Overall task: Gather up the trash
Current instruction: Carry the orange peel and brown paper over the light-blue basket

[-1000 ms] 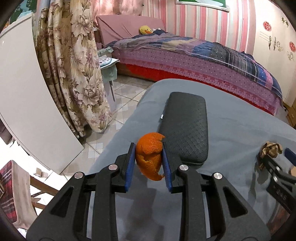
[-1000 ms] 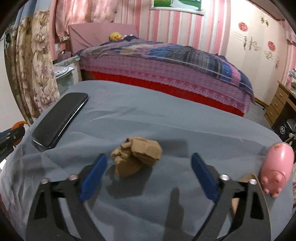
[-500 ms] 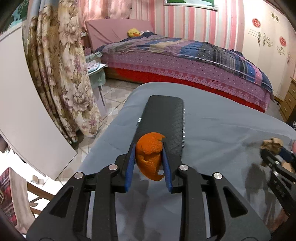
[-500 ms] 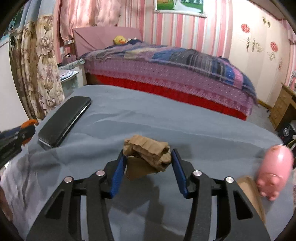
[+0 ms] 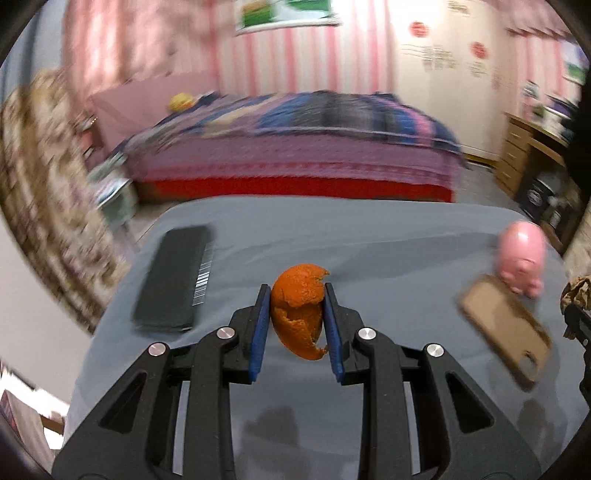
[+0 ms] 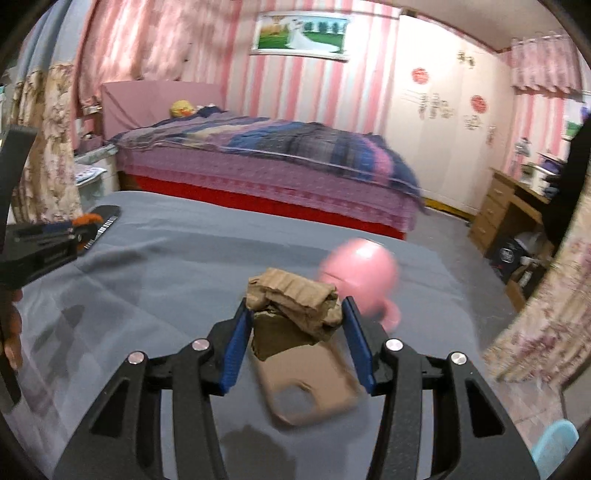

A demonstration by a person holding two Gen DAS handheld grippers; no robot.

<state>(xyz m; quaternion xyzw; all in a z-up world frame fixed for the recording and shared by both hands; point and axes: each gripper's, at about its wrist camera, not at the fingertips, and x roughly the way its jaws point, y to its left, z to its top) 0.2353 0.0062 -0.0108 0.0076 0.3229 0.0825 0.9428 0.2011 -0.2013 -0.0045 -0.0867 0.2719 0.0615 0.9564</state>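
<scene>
While a black case (image 5: 171,278), a tan phone case (image 6: 308,384) and a pink pig (image 6: 356,275) lie on the grey surface (image 5: 369,251), the left gripper (image 5: 295,325) clamps a ragged orange peel (image 5: 299,310) and the right gripper (image 6: 297,339), fingers having just closed, grips crumpled brown paper (image 6: 295,302) above it.

Pink-and-white striped walls (image 6: 236,74) carry a framed picture (image 6: 301,35) above a bed (image 6: 280,166) with a purple and blue quilt. Floral curtains (image 6: 51,147) hang at the left. A wooden desk with drawers (image 6: 506,210) stands beside white wardrobe doors (image 6: 443,122) at the right.
</scene>
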